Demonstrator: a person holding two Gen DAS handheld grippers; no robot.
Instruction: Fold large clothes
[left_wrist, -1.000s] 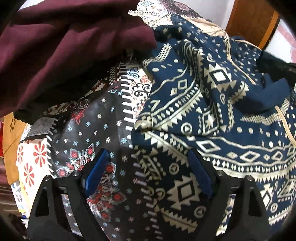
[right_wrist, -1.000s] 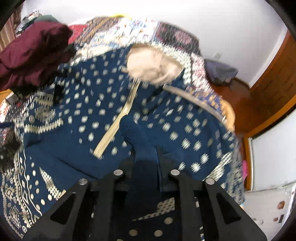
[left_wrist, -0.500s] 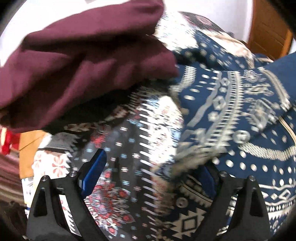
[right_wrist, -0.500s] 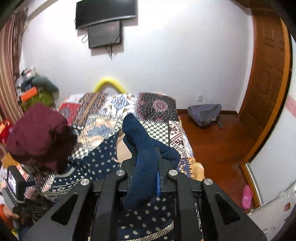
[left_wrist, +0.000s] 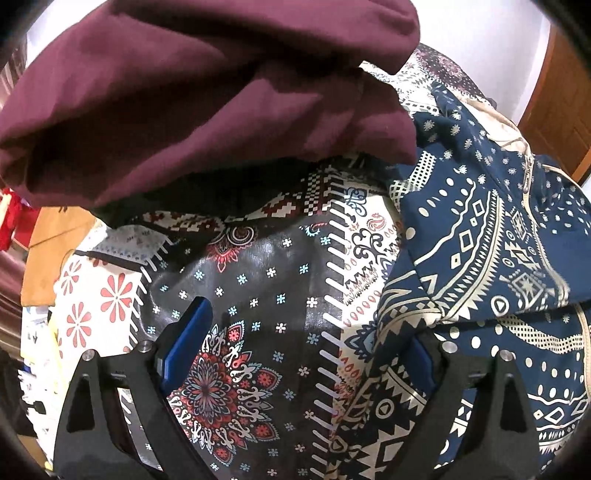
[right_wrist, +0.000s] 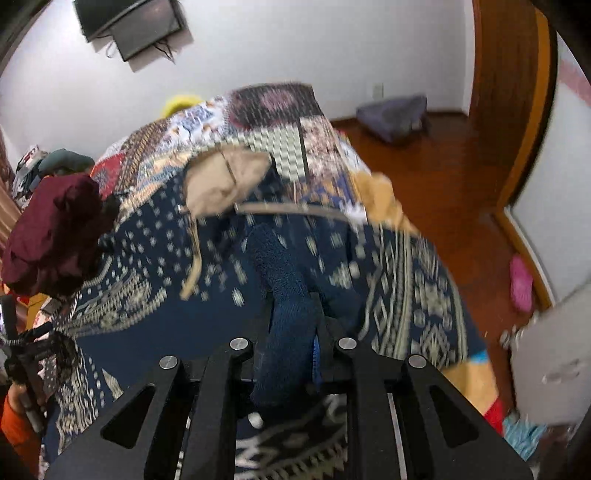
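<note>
On the patchwork bed (right_wrist: 280, 122) sprawls a soft, limp navy patterned jacket (right_wrist: 147, 295), its ribbed cuff (right_wrist: 284, 302) clenched in the right claw (right_wrist: 291, 332), the left claw (left_wrist: 303, 354) spread wide and empty; best gripped at hems

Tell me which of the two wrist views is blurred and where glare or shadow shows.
Right wrist view: motion-smeared across the navy patterned garment and bedspread, while the right gripper, shut on the cuff, stays sharp. Left wrist view: mostly crisp; soft sheen on the bedspread's dark patch, deep shadow under the maroon garment; fisheye bending at the edges of both.
</note>
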